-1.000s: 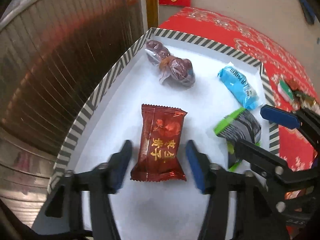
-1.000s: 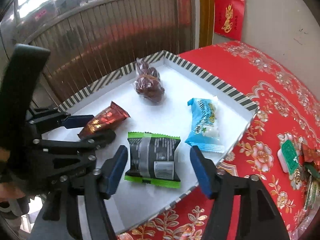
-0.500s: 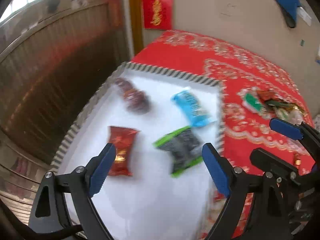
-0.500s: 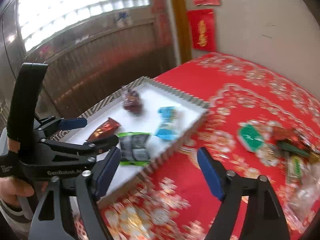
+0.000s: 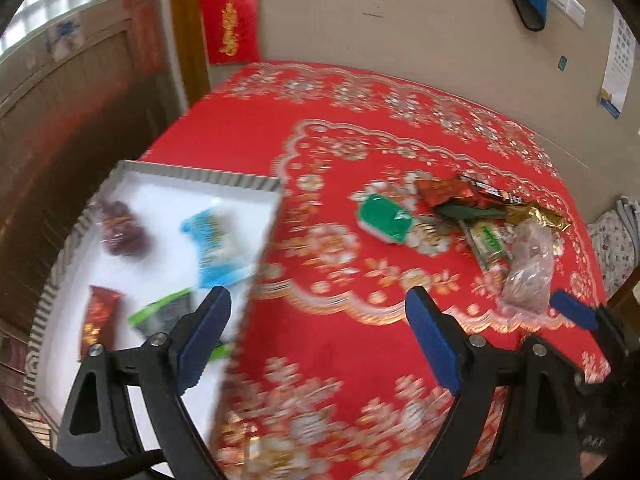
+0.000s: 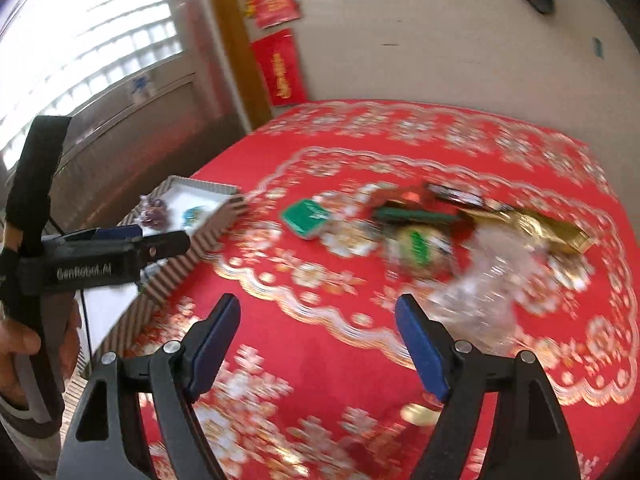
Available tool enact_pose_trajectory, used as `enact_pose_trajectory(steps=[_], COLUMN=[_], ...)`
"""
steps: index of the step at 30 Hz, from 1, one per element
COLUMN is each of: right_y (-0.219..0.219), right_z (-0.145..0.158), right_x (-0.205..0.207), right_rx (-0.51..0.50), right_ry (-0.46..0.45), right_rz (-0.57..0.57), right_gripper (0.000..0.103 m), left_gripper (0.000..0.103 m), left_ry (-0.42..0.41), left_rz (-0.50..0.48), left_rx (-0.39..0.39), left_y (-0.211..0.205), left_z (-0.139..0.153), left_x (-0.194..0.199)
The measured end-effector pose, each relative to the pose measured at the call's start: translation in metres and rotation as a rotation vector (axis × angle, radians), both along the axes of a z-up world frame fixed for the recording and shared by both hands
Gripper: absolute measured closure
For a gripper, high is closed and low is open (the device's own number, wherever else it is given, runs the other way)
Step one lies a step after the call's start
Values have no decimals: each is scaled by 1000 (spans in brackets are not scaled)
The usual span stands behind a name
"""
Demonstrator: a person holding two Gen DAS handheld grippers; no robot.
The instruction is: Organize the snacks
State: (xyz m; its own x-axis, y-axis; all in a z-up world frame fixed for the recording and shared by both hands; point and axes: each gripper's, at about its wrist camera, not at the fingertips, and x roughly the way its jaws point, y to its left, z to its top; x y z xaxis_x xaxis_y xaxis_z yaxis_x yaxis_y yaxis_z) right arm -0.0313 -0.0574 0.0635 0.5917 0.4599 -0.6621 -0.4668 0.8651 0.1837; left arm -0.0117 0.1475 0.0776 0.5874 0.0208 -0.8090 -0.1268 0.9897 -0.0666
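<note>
A: Red tablecloth (image 5: 332,152) blurred; snack pile (image 5: 480,216) at its centre, labels unreadable.
B: White tray (image 5: 168,184)?
A: Left edge, partly cut off.
B: Fingers?
A: Left gripper (image 5: 320,332) and right gripper (image 6: 318,336) spread wide, nothing between.

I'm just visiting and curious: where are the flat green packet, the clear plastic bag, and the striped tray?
flat green packet (image 5: 385,218), left wrist view, middle of its green top.
clear plastic bag (image 5: 528,266), left wrist view, its crinkled middle.
striped tray (image 5: 208,178), left wrist view, its far striped rim.
</note>
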Motion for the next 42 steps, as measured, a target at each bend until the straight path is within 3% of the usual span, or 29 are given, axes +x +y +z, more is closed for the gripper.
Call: enact_pose_trajectory(steps=[11, 25, 31, 42], right_y=[-87, -112, -114, -111], right_z=[-11, -30, -34, -36], right_x=[1, 13, 14, 16], right_rx=[24, 64, 70, 74], right_ry=[31, 76, 88, 108], right_rz=[-110, -102, -100, -107], right_gripper=[23, 23, 23, 23], left_gripper=[14, 14, 14, 14], left_ry=[58, 149, 174, 144], left_rz=[113, 217, 212, 251], left_rx=[-32, -78, -17, -100], left_y=[-32, -42, -35, -7], left_z=[-25, -64, -71, -63], left_x=[73, 132, 131, 105])
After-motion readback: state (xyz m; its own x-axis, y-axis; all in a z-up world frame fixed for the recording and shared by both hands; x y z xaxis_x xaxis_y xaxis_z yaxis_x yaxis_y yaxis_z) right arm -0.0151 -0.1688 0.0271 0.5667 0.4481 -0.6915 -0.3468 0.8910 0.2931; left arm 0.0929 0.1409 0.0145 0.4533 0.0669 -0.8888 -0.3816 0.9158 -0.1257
